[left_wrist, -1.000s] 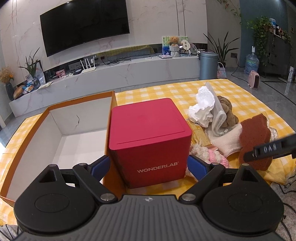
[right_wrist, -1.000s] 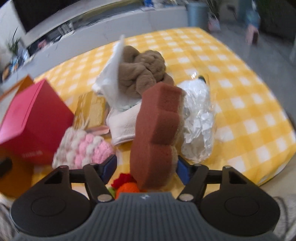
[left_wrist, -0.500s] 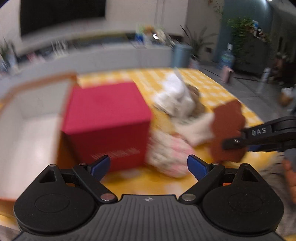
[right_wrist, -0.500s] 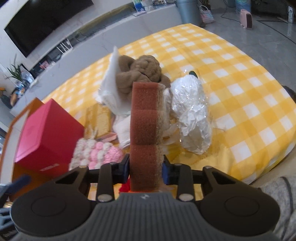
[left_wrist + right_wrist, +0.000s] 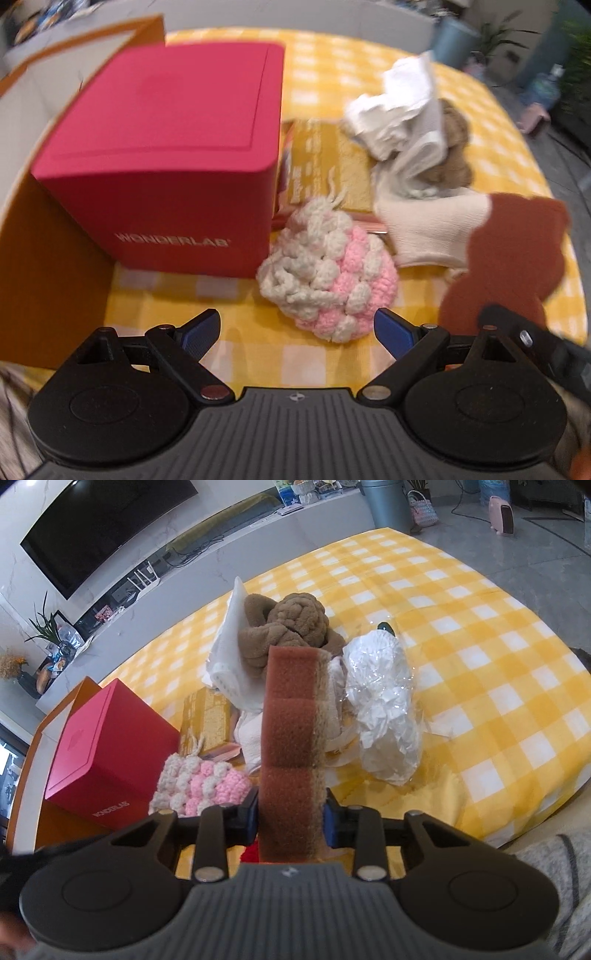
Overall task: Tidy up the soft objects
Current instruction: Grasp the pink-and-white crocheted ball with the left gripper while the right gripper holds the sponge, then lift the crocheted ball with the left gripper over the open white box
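Observation:
My right gripper (image 5: 290, 821) is shut on a brown bear-shaped sponge (image 5: 293, 746) and holds it upright above the yellow checked table; the sponge also shows in the left wrist view (image 5: 509, 258). My left gripper (image 5: 297, 334) is open and empty, just short of a pink and white crocheted ball (image 5: 328, 273), which also shows in the right wrist view (image 5: 201, 781). Behind lie a white cloth (image 5: 424, 229), a white tissue (image 5: 399, 110), a brown fuzzy item (image 5: 291, 626) and a crinkled plastic bag (image 5: 384, 705).
A red WONDERLAB box (image 5: 166, 155) stands left of the ball, against an open orange cardboard box (image 5: 51, 266). A flat yellow packet (image 5: 328, 166) lies behind the ball. The table edge (image 5: 535, 812) drops off at the right.
My left gripper has tilted down and moved right, from the red box toward the crocheted ball. My right gripper closed on the sponge and lifted it.

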### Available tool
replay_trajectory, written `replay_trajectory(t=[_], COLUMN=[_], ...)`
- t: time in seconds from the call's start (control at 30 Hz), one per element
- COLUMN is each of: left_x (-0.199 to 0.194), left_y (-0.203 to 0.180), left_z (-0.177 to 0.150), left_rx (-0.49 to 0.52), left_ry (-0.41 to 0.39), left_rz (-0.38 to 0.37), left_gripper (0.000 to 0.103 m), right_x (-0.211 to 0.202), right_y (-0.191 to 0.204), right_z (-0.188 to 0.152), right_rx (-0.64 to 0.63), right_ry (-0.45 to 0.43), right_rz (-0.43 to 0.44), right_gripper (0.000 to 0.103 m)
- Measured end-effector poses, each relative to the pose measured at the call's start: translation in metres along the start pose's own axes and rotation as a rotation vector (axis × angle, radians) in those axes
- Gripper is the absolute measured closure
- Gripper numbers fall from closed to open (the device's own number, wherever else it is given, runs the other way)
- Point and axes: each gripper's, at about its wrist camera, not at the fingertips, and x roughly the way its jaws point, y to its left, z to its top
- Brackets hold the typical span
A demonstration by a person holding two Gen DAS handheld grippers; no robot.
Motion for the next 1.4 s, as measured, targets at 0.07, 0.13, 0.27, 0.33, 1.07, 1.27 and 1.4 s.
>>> replay_trajectory(t=[0.07, 0.13, 0.27, 0.33, 1.07, 1.27, 1.4], left_x=[0.01, 0.017, 0.029, 0.026, -0.05, -0.092, -0.12], left_y=[-0.005, -0.011, -0.015, -0.018, 0.0, 0.008, 0.02], left_z=[0.003, 0.005, 0.006, 0.002, -0.024, -0.027, -0.025], left_rx=[-0.02, -0.017, -0.056, -0.052, 0.127, 0.104, 0.079], left_ry=[0.009, 0.018, 0.017, -0.025, -0.295, -0.393, -0.466], left_rz=[0.023, 0.012, 0.013, 0.0, -0.257, -0.279, -0.291], left_gripper=[0.0, 0.0, 0.0, 0.023, 0.069, 0.069, 0.069], right_x=[0.0, 0.0, 0.001, 0.001, -0.037, -0.036, -0.03], right_y=[-0.002, -0.003, -0.003, -0.002, -0.002, 0.023, 0.03], right_z=[0.0, 0.001, -0.001, -0.001, -0.001, -0.014, -0.019], right_rx=[0.007, 0.01, 0.001, -0.006, -0.07, -0.286, -0.354], right_ry=[0.001, 0.005, 0.015, 0.016, -0.056, 0.012, 0.038], right_rz=[0.005, 0.004, 0.009, 0.01, 0.084, 0.058, 0.024], right_gripper=[0.071, 0.07, 0.07, 0.07, 0.071, 0.072, 0.072])
